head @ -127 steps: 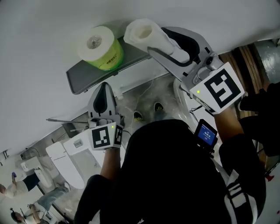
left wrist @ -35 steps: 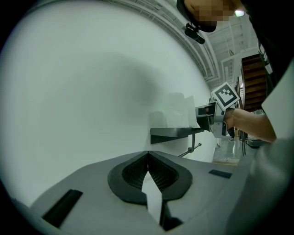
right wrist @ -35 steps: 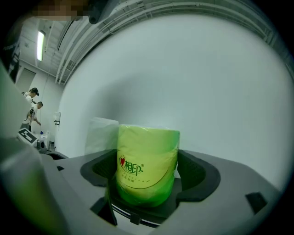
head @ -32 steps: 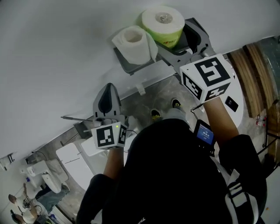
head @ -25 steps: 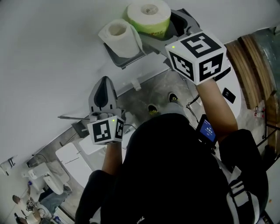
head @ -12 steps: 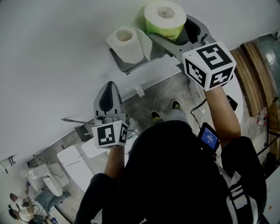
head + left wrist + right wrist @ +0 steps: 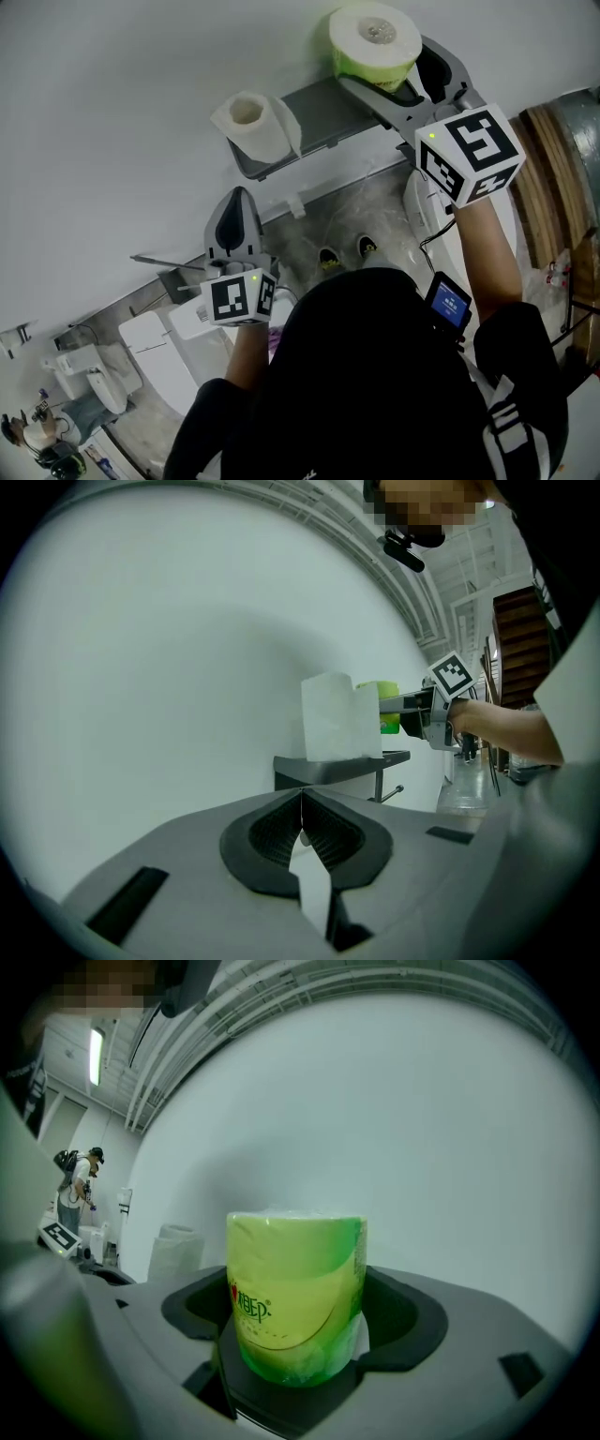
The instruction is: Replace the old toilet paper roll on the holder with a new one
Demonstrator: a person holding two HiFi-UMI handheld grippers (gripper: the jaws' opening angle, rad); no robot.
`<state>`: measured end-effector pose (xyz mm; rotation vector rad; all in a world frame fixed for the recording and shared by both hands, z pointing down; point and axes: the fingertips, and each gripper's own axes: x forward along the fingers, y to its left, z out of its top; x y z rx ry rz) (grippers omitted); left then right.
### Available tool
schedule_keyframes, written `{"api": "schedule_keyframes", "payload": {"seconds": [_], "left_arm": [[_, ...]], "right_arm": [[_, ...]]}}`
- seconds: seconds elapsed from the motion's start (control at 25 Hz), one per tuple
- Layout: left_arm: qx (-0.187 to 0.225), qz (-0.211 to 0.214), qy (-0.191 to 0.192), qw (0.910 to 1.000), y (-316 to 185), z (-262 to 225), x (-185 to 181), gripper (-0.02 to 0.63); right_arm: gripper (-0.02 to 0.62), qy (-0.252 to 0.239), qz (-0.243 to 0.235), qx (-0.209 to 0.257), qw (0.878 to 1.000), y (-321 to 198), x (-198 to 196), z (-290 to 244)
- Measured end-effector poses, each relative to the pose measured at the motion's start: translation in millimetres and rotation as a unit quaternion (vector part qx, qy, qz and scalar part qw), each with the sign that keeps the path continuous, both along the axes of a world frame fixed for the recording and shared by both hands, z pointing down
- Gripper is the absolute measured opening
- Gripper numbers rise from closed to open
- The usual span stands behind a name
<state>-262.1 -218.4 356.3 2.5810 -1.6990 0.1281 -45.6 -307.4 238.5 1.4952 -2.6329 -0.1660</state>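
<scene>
Roll change at the wall holder. Your left gripper [image 7: 236,199] hangs below the shelf [image 7: 323,112], jaws together on nothing. It is well apart from the old roll [image 7: 251,120], which stands on end at the shelf's left end. Your right gripper [image 7: 394,75] is clamped round the new roll [image 7: 375,37], in its green wrapper, at the shelf's right end; whether the roll rests on the shelf cannot be told. To do this step well, squeeze lightly so the roll is not crushed. Line its hollow core up with the thin bar [image 7: 397,792] under the shelf, and bring the left gripper up to steady the holder before sliding the roll on.
</scene>
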Motion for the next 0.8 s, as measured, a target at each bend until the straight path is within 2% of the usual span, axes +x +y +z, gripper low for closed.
{"api": "schedule_keyframes", "payload": {"seconds": [0.16, 0.28, 0.4, 0.56, 0.64, 0.8], "left_arm": [[-0.001, -0.016, 0.001, 0.9999, -2, -3, 14, 0.023], [-0.003, -0.03, 0.002, 0.9996, -1, -4, 25, 0.021], [-0.007, -0.044, -0.002, 0.999, -1, 0, 31, 0.023], [-0.008, -0.056, -0.008, 0.9984, 0, 5, 41, 0.022], [-0.007, -0.063, -0.009, 0.9979, 0, 7, 45, 0.023], [-0.006, -0.07, -0.012, 0.9975, 0, 11, 57, 0.023]], "right_arm": [[0.413, -0.025, -0.021, 0.015, 0.999, 0, 17, -13], [0.413, -0.005, -0.014, 0.053, 0.999, 3, 38, -29], [0.413, 0.052, 0.005, 0.083, 0.995, 1, 62, -34], [0.413, 0.118, 0.023, 0.085, 0.989, -3, 93, -19], [0.413, 0.17, 0.035, 0.091, 0.981, -4, 107, -8], [0.413, 0.28, 0.059, 0.092, 0.954, -2, 135, 22]]}}
